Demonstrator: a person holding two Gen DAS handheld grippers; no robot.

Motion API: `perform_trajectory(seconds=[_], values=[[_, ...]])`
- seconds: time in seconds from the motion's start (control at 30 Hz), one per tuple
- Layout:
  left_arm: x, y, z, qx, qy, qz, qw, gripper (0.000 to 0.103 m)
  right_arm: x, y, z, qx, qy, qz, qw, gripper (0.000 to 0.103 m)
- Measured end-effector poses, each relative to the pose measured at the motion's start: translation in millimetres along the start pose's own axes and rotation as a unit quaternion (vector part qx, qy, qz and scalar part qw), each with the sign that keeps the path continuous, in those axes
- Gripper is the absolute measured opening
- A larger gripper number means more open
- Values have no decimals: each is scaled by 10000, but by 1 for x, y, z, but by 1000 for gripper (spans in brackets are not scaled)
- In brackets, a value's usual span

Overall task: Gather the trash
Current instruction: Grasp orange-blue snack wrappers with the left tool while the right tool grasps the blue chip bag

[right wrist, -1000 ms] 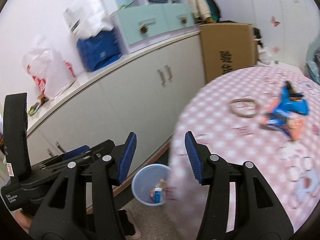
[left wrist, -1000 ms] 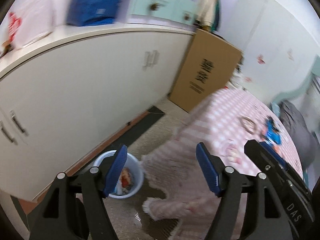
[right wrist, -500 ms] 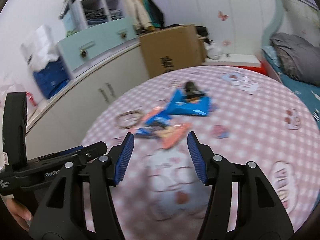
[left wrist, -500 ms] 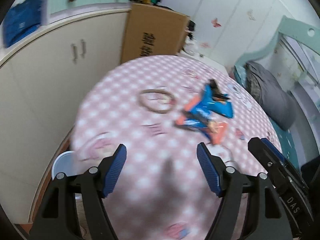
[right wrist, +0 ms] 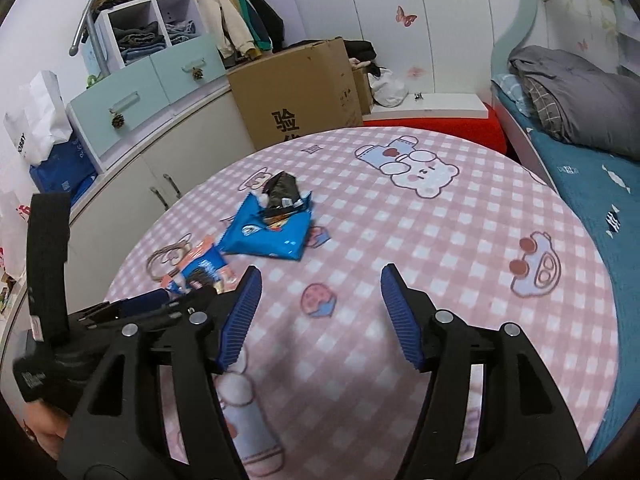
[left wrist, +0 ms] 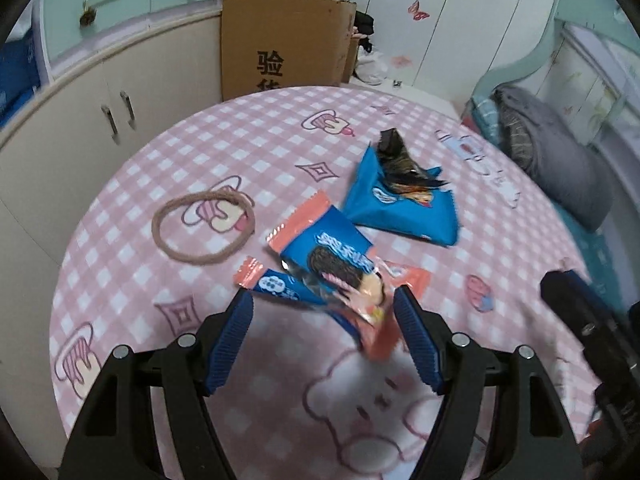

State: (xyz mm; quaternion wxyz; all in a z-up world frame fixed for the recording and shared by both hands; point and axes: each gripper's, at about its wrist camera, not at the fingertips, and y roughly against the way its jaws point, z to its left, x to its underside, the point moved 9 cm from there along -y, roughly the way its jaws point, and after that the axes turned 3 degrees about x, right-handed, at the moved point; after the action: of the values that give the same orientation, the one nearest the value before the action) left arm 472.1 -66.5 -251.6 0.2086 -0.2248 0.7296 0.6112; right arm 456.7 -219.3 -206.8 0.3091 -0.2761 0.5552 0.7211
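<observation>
A blue and orange snack wrapper (left wrist: 332,268) lies on the round table with the pink checked cloth (left wrist: 248,148), its near end between my open left gripper's (left wrist: 322,310) fingertips. Behind it lies a blue packet (left wrist: 404,208) with a dark crumpled wrapper (left wrist: 394,152) on top. In the right wrist view the same wrapper (right wrist: 204,266), blue packet (right wrist: 272,232) and dark wrapper (right wrist: 282,190) lie to the left of my right gripper (right wrist: 320,286), which is open, empty and above bare cloth.
A brown hair tie (left wrist: 202,228) lies left of the wrappers. White cabinets (left wrist: 112,112) and a cardboard box (left wrist: 286,46) stand behind the table. A bed (right wrist: 580,152) with a grey blanket is on the right. The left gripper body (right wrist: 48,272) shows at the right wrist view's left.
Both grippers swung from the floor bin by the cabinets up over the table. The left one has closed in on the blue and orange wrapper. Both stayed open.
</observation>
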Motion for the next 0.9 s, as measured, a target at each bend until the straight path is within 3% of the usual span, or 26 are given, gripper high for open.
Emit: perform_trajectory(seconds=[0.07, 0.23, 0.33, 0.63, 0.77, 0.8, 0.87, 0.9], values=[[-3, -4, -1, -54, -91, -44, 9999, 64, -4, -10, -2, -27, -19, 82, 10000, 64], [-7, -7, -2, -155, -411, -83, 9990, 18, -7, -35, 3, -223, -118, 337, 9991, 64], [-9, -4, 0, 71, -411, -176, 9990, 2, -8, -51, 12, -293, -94, 487, 9983, 64], [-28, 43, 35, 460, 162, -939, 9944, 2, -14, -86, 27, -294, -223, 700, 9969, 69], [-33, 48, 49, 353, 279, -1037, 9936, 2, -20, -96, 32, -137, -120, 709, 9973, 68], [-32, 47, 52, 357, 315, -1019, 9937, 2, -20, -99, 34, -99, -26, 751, 9971, 64], [-31, 46, 56, 392, 367, -963, 9939, 2, -17, -100, 40, 35, 205, 818, 9964, 38], [-29, 46, 57, 402, 365, -938, 9941, 2, -16, -100, 42, 132, 309, 837, 9959, 31]])
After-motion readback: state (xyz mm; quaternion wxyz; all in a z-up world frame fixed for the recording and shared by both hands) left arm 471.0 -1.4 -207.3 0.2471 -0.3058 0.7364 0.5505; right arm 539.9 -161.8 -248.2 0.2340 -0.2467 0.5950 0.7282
